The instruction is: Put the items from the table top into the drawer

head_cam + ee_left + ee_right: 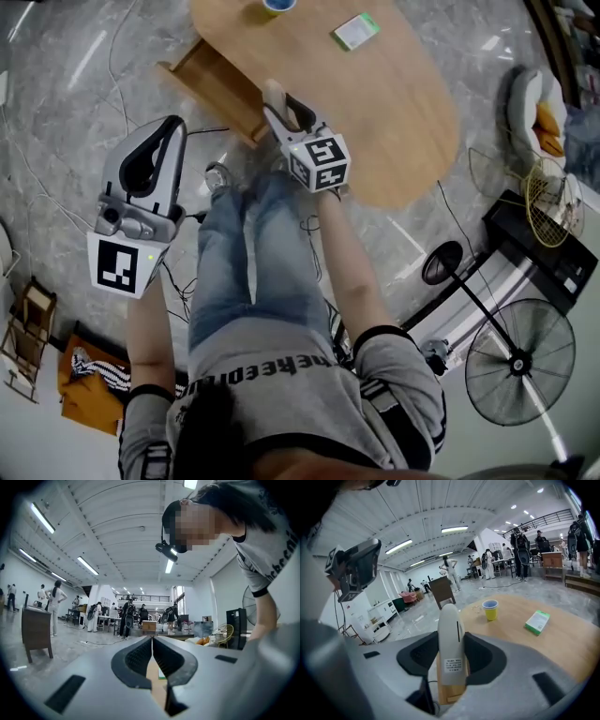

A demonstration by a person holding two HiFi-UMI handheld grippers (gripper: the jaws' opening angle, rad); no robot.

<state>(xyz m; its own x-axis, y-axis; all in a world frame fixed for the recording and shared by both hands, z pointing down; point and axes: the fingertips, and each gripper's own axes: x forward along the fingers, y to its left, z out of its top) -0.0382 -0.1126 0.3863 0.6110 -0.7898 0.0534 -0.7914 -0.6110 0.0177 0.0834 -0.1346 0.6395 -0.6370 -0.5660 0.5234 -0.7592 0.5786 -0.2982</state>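
My right gripper is shut on a white oblong device with a small label, held upright between the pads. In the head view that gripper hangs over the near edge of the oval wooden table, beside the open wooden drawer. A yellow cup with a blue rim and a green box stand farther back on the tabletop. My left gripper is off the table to the left, over the floor. Its jaws are pressed together with nothing between them.
The person's legs stand between the grippers. Cables trail over the marble floor. A standing fan, a black stand and rackets lie to the right. In the left gripper view, people and desks are far off across the hall.
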